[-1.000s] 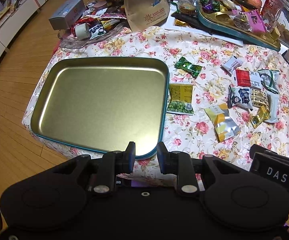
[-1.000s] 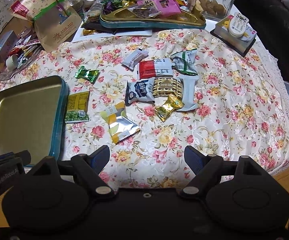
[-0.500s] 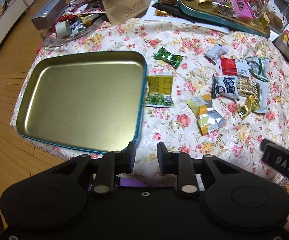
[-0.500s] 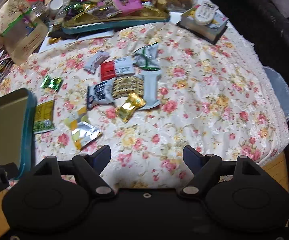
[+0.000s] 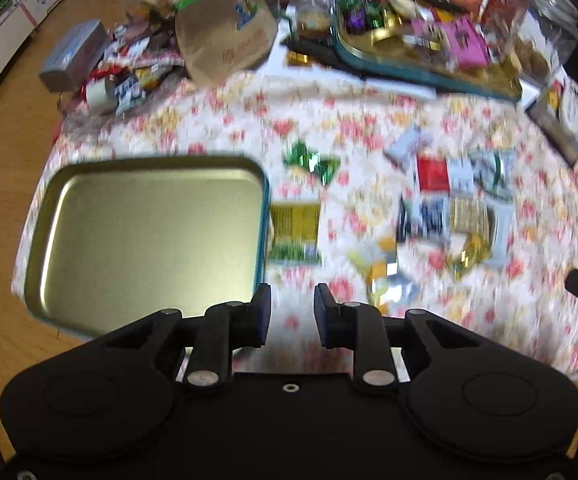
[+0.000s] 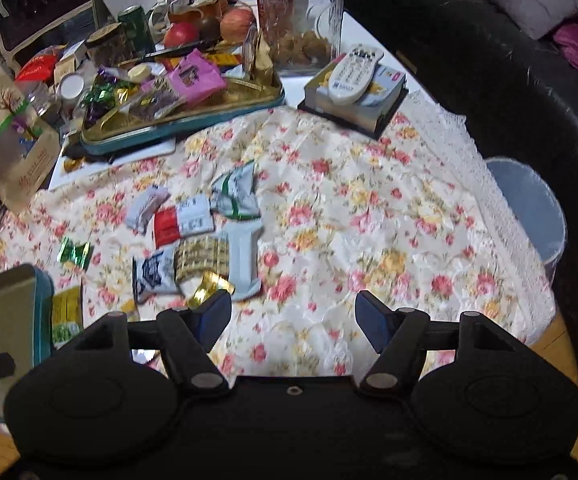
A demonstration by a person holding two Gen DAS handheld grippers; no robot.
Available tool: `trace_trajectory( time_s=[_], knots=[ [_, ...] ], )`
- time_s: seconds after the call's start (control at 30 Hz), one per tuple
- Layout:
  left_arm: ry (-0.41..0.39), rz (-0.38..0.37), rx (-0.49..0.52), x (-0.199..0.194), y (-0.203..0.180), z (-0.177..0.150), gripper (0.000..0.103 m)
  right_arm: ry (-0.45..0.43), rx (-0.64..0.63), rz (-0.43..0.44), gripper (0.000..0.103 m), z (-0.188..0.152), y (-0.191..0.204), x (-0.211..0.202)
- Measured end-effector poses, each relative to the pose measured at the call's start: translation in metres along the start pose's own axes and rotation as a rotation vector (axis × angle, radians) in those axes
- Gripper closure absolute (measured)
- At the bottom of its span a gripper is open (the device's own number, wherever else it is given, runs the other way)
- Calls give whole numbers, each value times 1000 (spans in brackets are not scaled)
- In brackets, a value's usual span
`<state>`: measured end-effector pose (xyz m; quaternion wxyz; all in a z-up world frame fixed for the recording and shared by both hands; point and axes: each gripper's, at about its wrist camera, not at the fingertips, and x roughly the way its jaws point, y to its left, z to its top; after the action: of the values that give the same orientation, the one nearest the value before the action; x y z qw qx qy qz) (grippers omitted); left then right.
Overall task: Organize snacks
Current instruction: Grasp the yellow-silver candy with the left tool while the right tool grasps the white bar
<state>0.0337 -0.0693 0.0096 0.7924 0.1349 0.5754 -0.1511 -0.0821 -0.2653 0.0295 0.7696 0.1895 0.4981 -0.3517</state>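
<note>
- Flowered cloth (image 6: 369,208) covers the tabletop, with a wooden floor on one side and a dark sofa with cushions on the other; a pale bin (image 6: 529,208) stands beside the tabletop's edge.
- At the far end of the tabletop sits a crowded tray (image 6: 225,114) of sweets, a glass jar (image 6: 301,16), apples, a paper bag (image 6: 13,140) and a remote control (image 6: 355,74) lying on a box.
- An empty gold tray (image 5: 149,236) with a blue rim lies on the cloth near the floor side; nothing is in it, so the sorting looks to be at its very start.
- Loose snacks (image 6: 197,248) are all still out on the cloth: a cluster of packets near the middle, a green-wrapped candy (image 6: 74,254) apart from them, and a yellow-green packet (image 5: 295,232) lying just beside the tray's rim.
- My guess is that every packet has yet to go into the empty tray.
- Left hand-held gripper (image 5: 289,316) hovers above the tray's near corner, its jaws partly apart with nothing between them.
- Right hand-held gripper (image 6: 293,316) hangs over the cloth just beside the cluster, its jaws wide but closing, with only bare cloth between them; its left finger is close to a gold-wrapped sweet (image 6: 209,288).
- Blur in the left view hides the packets' printing.
</note>
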Motion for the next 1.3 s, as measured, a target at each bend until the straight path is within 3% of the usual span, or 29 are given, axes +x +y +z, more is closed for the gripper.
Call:
trace_trajectory(
  time_s=[0.17,0.33,0.53,0.8,1.0,1.17,1.3],
  knots=[
    [-32,5,34,-2,-6,47,69,11,14,-13,38,39,2,15],
    [-42,-9,-9,9,-5,72,69,117,71,38,38,68,8,51],
    [69,-29,-25,39,-4,66,69,234,109,61,39,67,20,97],
    [77,-27,15,41,-10,64,69,278,89,23,43,54,30,128],
    [92,-39,4,47,-8,63,69,287,56,-10,54,51,47,140],
    [133,-48,-8,57,-3,57,69,309,21,-47,75,47,59,150],
    [149,-68,-12,59,-3,56,69,350,60,-76,78,47,57,158]
  ],
)
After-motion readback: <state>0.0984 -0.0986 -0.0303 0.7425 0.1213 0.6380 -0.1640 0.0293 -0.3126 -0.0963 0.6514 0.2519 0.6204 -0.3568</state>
